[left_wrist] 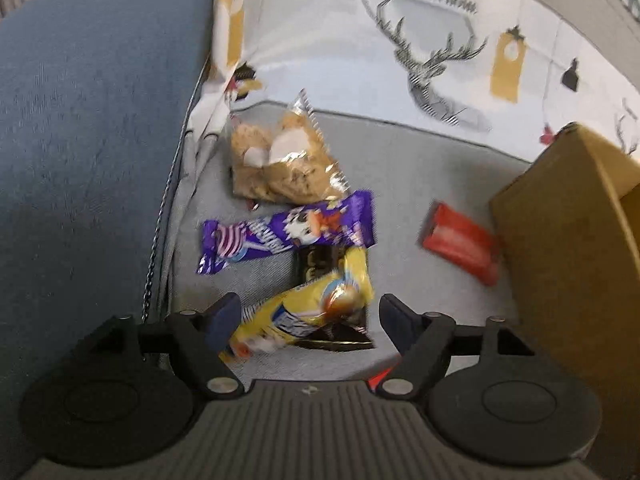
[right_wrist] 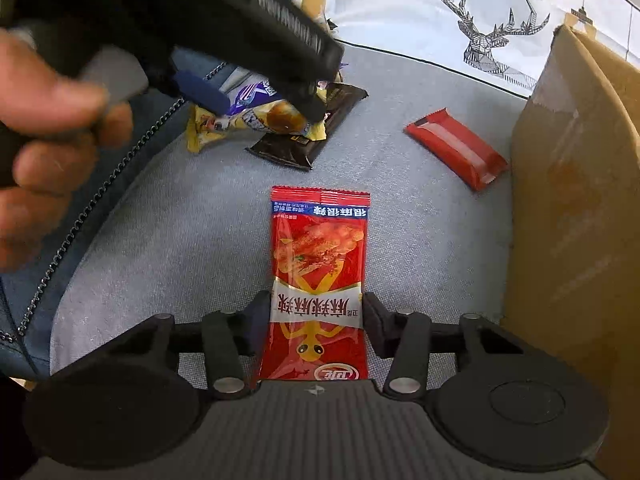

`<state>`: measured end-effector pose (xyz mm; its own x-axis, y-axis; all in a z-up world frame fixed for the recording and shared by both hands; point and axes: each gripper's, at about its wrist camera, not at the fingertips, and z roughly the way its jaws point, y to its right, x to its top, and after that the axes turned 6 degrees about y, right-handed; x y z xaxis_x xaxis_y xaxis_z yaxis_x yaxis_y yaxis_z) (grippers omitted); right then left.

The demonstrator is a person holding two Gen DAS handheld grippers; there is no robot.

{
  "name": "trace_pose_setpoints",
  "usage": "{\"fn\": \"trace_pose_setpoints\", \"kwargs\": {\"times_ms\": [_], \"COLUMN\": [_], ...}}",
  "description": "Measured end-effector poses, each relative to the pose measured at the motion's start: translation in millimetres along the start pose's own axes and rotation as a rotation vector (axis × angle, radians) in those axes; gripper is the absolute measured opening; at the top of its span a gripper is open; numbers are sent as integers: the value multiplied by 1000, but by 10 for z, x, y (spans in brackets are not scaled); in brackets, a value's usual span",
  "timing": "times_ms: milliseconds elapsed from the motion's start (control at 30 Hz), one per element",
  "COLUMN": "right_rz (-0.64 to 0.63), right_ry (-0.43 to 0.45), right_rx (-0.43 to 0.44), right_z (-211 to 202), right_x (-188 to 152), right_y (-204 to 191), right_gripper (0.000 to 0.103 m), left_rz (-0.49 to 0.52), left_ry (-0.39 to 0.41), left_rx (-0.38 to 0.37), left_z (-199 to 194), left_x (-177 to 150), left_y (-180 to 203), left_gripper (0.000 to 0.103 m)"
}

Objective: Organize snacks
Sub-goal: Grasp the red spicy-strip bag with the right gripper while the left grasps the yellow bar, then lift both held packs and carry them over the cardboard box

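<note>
In the left wrist view my left gripper stands open over a yellow snack pack, which lies between its fingers on top of a dark packet. Beyond them lie a purple bar, a clear bag of cookies and a small red bar. In the right wrist view my right gripper straddles a flat red spicy-snack packet. Its fingers sit close beside the packet's edges and the packet is not buckled. The left gripper shows at the top left over the yellow pack.
A cardboard box stands at the right on the grey fabric surface. Blue denim with a chain lies at the left. A deer-printed cloth rises behind. A hand holds the left gripper.
</note>
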<state>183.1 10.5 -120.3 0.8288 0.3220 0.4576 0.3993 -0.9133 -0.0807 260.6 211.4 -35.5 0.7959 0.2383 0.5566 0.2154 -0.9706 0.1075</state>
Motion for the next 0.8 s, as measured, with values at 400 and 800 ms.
{"fn": "trace_pose_setpoints", "kwargs": {"times_ms": [400,800], "right_rz": [87,100], "right_ry": [-11,-33], "right_rx": [37,29], "right_z": [-76,-61], "right_x": [30,-11], "right_y": [69,84], "right_gripper": [49,53], "left_rz": [-126,-161], "left_ry": [-72,-169], "left_rx": [-115,-94], "left_z": [-374,-328], "left_x": [-263,-597], "left_y": [-61,-23], "left_gripper": [18,19]}}
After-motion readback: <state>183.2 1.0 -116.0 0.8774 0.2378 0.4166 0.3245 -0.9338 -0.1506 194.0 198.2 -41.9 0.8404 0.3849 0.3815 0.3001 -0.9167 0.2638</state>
